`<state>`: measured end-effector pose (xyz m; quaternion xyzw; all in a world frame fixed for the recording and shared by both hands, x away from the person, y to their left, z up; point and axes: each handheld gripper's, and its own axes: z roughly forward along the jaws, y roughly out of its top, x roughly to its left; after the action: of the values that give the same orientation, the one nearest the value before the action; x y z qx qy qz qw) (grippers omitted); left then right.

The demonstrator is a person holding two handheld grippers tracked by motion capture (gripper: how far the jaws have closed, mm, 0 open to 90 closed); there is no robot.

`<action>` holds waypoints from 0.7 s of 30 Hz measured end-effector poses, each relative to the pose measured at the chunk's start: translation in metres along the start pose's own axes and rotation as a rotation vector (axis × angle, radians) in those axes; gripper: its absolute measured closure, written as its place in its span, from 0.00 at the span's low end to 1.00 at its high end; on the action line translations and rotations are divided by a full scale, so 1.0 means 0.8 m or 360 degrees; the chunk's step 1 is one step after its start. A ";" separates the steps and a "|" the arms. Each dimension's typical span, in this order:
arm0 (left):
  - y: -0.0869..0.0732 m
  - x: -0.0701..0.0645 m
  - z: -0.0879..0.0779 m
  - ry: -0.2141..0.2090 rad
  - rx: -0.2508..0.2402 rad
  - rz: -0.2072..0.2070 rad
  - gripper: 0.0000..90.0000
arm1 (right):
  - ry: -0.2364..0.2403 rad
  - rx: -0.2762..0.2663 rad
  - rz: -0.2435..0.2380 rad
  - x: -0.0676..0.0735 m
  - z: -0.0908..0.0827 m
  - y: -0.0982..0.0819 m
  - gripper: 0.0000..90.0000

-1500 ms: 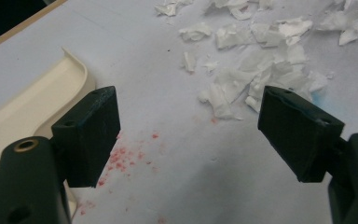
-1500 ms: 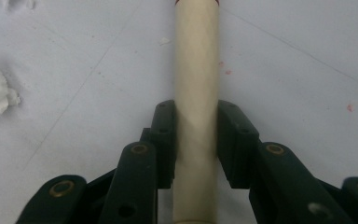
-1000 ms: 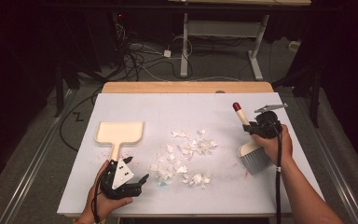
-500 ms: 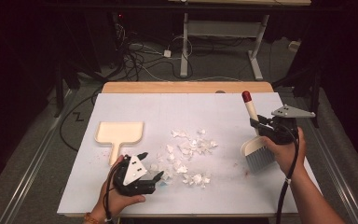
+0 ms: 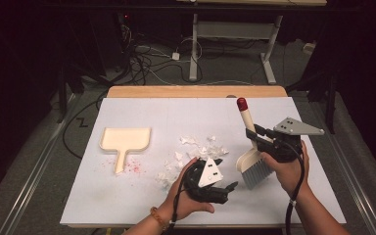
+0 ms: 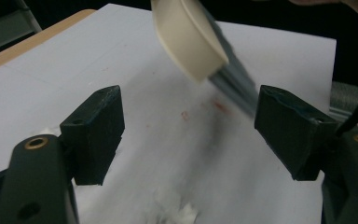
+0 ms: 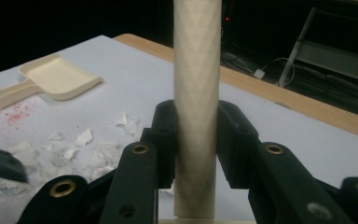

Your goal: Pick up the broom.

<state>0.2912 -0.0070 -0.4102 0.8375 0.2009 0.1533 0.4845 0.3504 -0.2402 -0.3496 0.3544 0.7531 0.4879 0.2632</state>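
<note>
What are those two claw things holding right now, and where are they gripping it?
The right gripper holds a small brush by its cream handle, jaws closed on both sides. The left gripper is open and holds nothing.

A matt white sheet covers the pale wooden table. The cream dustpan and brush look like smooth plastic, the brush handle faintly faceted, its grey bristles fibrous. Torn white paper scraps lie crumpled.

brush beyond parted jaws, white table
</note>
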 end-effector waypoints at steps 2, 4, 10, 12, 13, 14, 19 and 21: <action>0.005 -0.001 0.012 0.0001 -0.0013 -0.0050 0.27 | 0.0022 0.0013 -0.0020 0.004 0.001 0.001 0.79; 0.011 0.003 0.023 -0.0059 -0.0064 -0.0168 0.28 | 0.0044 0.0001 -0.0044 0.017 0.002 0.002 0.79; 0.013 0.015 0.033 -0.0079 -0.0126 -0.0287 0.43 | 0.0064 -0.0037 -0.0053 0.035 0.002 0.001 0.79; 0.012 0.017 0.033 -0.0105 -0.0149 -0.0295 0.60 | 0.0079 -0.0036 -0.0092 0.042 0.002 0.003 0.79; 0.012 0.017 0.033 -0.0097 -0.0156 -0.0287 0.60 | 0.0072 -0.0051 -0.0075 0.044 0.001 0.002 0.79; 0.011 0.018 0.032 -0.0101 -0.0154 -0.0279 0.62 | 0.0069 -0.0074 -0.0106 0.048 -0.002 0.004 0.79; 0.005 0.032 0.016 -0.0097 -0.0130 -0.0295 0.68 | 0.0087 -0.0103 -0.0087 0.049 -0.007 0.005 0.78; 0.003 0.037 0.007 -0.0093 -0.0116 -0.0277 0.70 | 0.0124 -0.0122 -0.0091 0.049 -0.010 0.005 0.77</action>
<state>0.3204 0.0020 -0.4091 0.8029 0.2530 0.0933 0.5317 0.3213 -0.2123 -0.3447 0.3032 0.7533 0.5221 0.2609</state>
